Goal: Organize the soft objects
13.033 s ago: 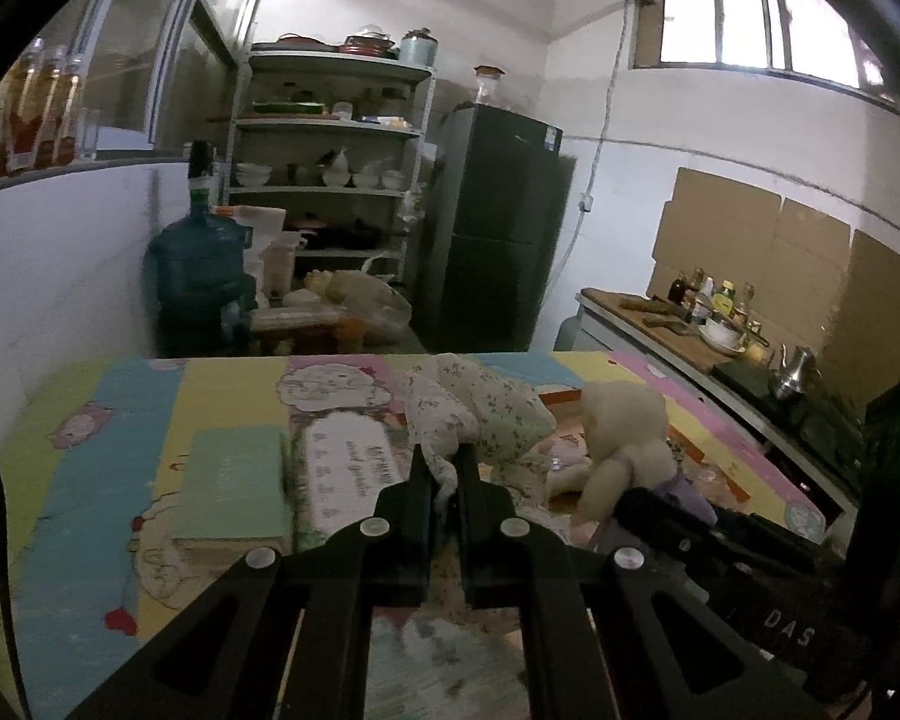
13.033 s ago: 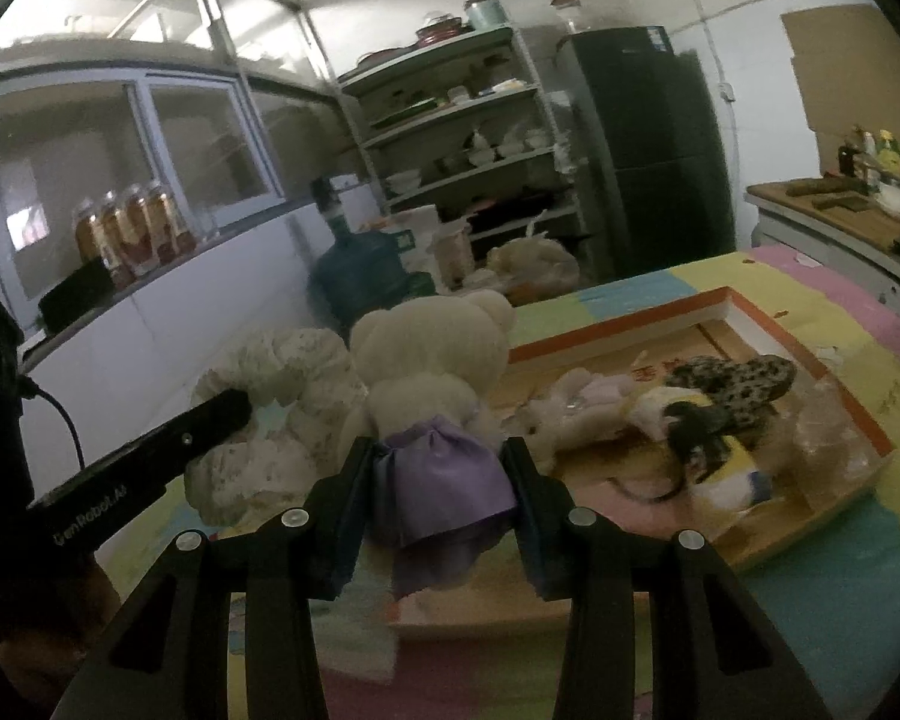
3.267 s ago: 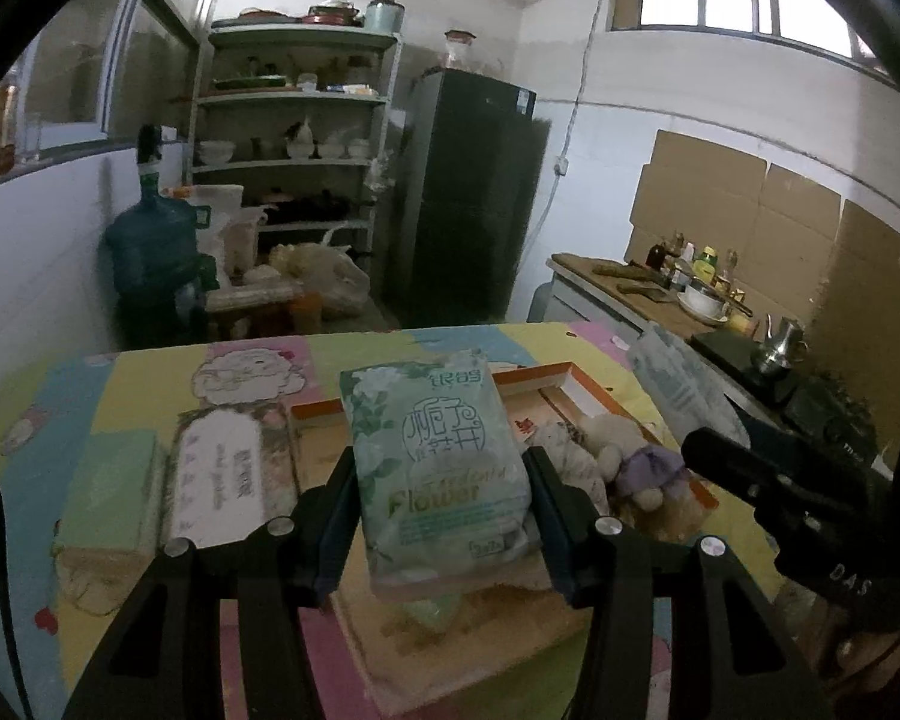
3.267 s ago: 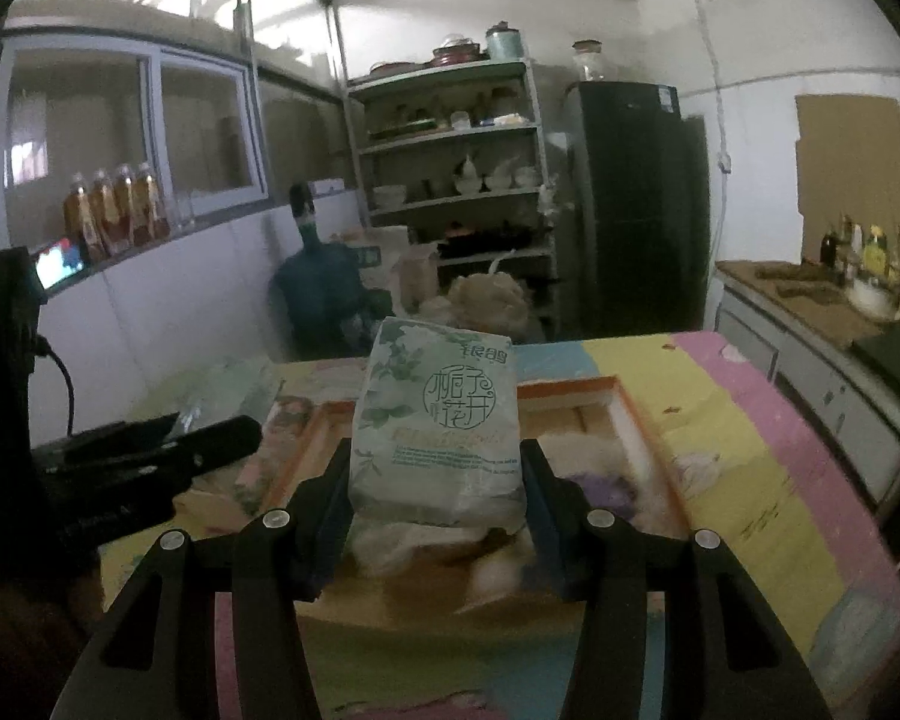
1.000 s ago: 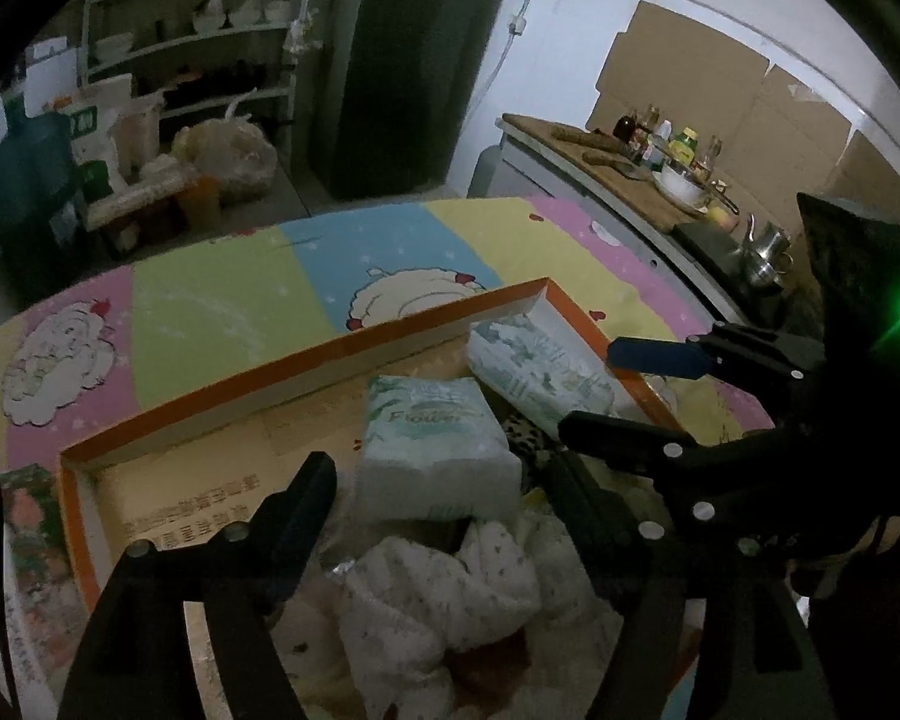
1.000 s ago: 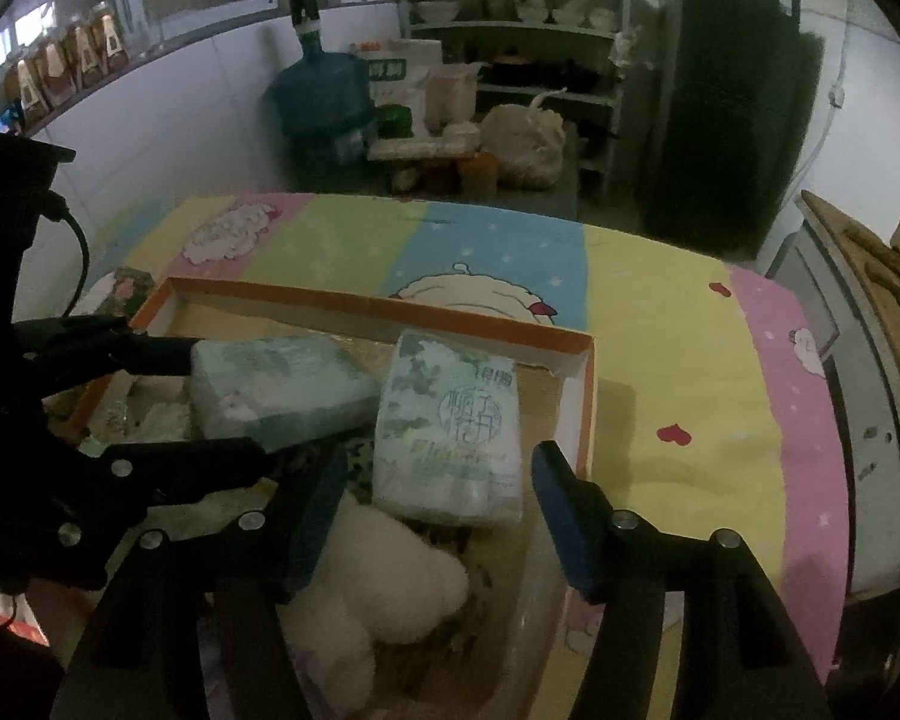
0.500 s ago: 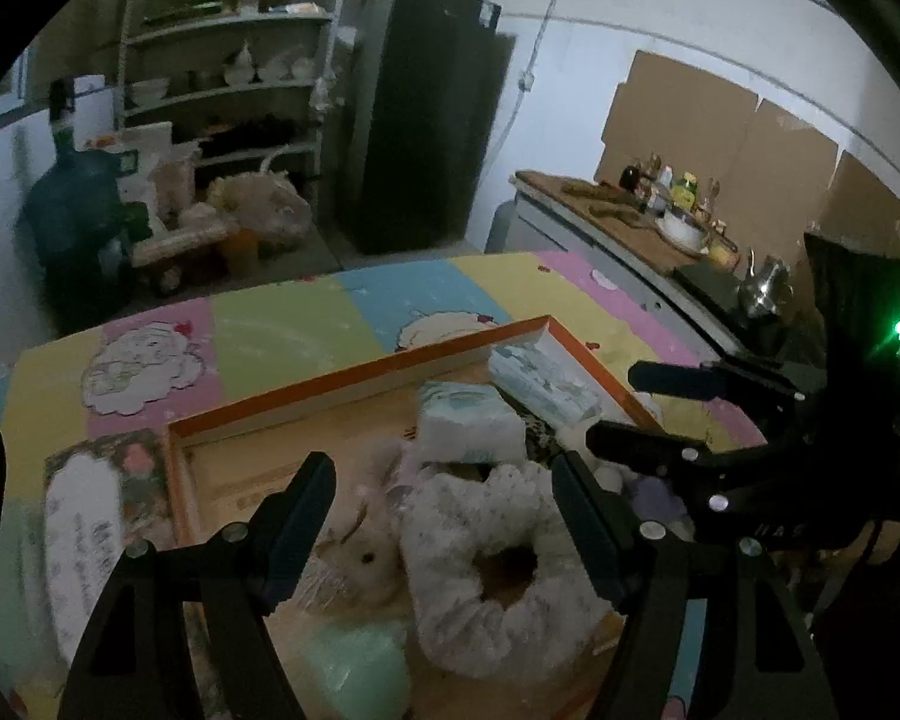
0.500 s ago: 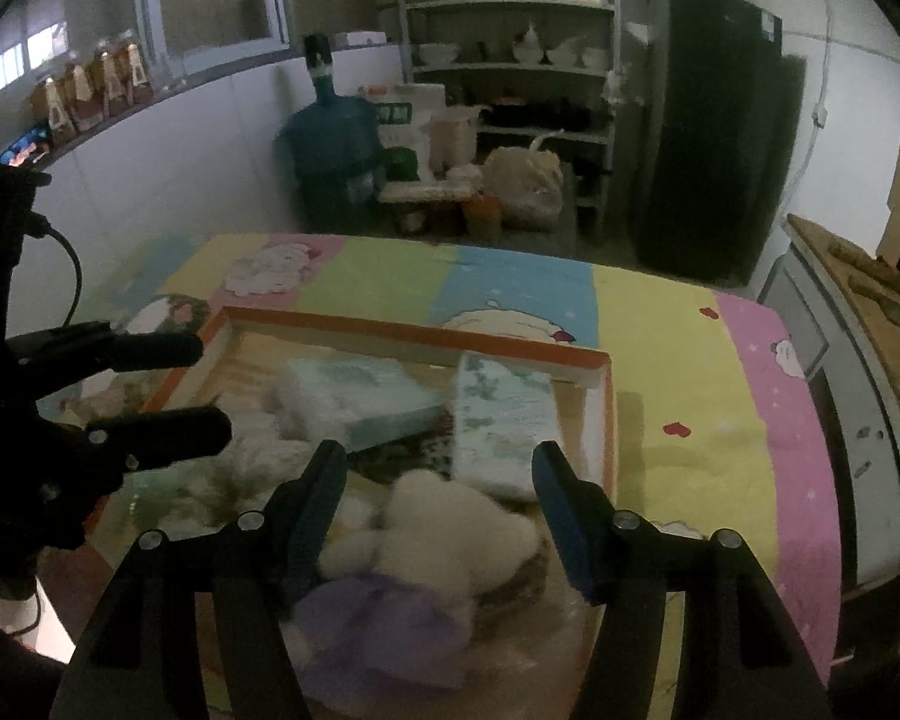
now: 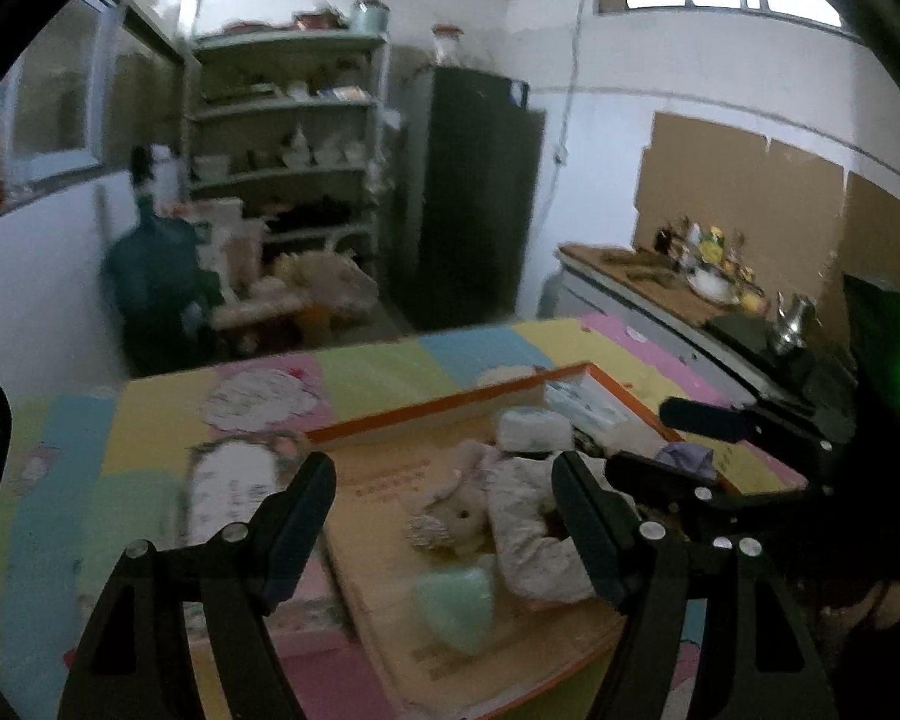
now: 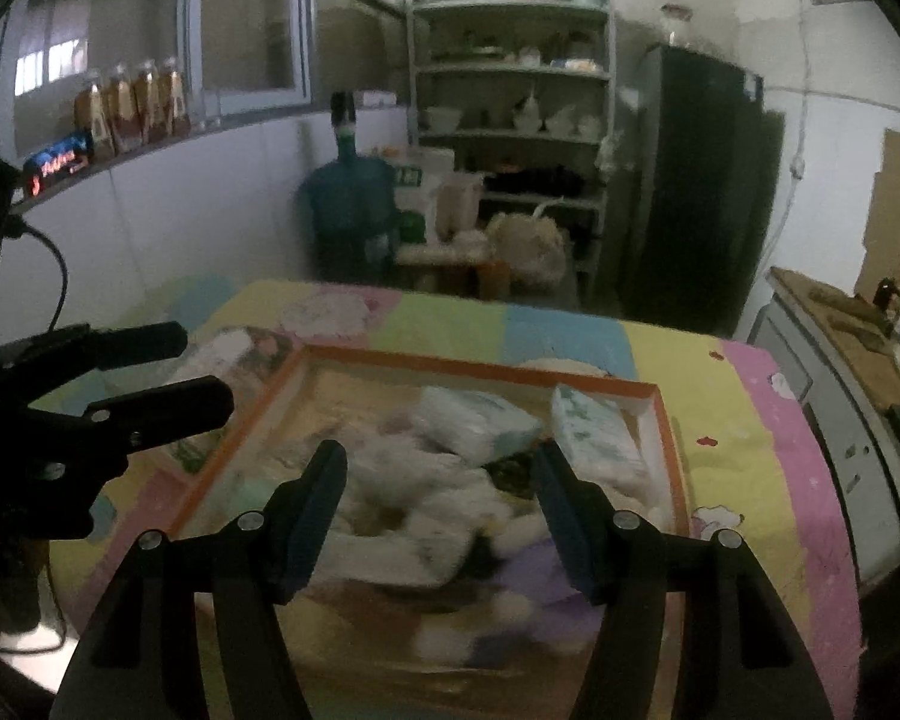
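Soft toys and tissue packs lie together in the orange-rimmed tray on the colourful surface.

Nearest, the left tongs and the right tongs both hang released above the tray, nothing between their fingers. Below them lie a mint-green soft piece, a small plush animal and a floral fabric ring, with a purple cloth alongside. Farther in, two tissue packs rest side by side against the tray's far rim. Beyond the surface stand a blue water jug, shelves and a dark fridge.
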Demonstrator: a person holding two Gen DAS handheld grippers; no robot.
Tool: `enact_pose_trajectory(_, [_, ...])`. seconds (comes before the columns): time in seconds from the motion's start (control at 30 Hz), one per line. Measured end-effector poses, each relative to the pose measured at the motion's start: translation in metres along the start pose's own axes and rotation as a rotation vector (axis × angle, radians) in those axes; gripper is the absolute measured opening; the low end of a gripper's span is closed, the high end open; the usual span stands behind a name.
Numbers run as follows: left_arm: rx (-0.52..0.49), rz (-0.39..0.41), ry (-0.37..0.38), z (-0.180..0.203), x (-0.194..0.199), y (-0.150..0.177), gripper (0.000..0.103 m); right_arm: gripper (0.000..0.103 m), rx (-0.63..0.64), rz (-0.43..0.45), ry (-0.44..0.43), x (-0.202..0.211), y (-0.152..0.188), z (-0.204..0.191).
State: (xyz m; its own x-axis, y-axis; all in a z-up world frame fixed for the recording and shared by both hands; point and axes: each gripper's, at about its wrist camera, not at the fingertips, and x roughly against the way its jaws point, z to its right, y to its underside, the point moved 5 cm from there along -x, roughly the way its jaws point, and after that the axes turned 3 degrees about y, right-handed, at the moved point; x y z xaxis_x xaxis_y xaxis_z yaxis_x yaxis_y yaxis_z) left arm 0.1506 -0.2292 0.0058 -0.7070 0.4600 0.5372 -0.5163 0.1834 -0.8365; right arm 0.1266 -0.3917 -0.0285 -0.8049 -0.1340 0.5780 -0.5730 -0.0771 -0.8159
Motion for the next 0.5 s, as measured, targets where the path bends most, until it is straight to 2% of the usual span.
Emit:
enact_pose_trajectory(0.1, [0.006, 0.047, -0.064, -0.012, 0.021, 0.005, 0.074, 0.066, -0.004, 0.070, 0.028, 0.015, 0.001, -0.022])
enact_pose_trajectory(0.3, [0.035, 0.133, -0.219, -0.039, 0.063, 0.016, 0.074, 0.066, -0.081, 0.160, 0.012, 0.040, 0.002, -0.062])
enact_pose_trajectory(0.5, [0.061, 0.169, -0.288, -0.062, 0.099, 0.032, 0.074, 0.066, -0.106, 0.231, 0.053, 0.062, 0.004, -0.099])
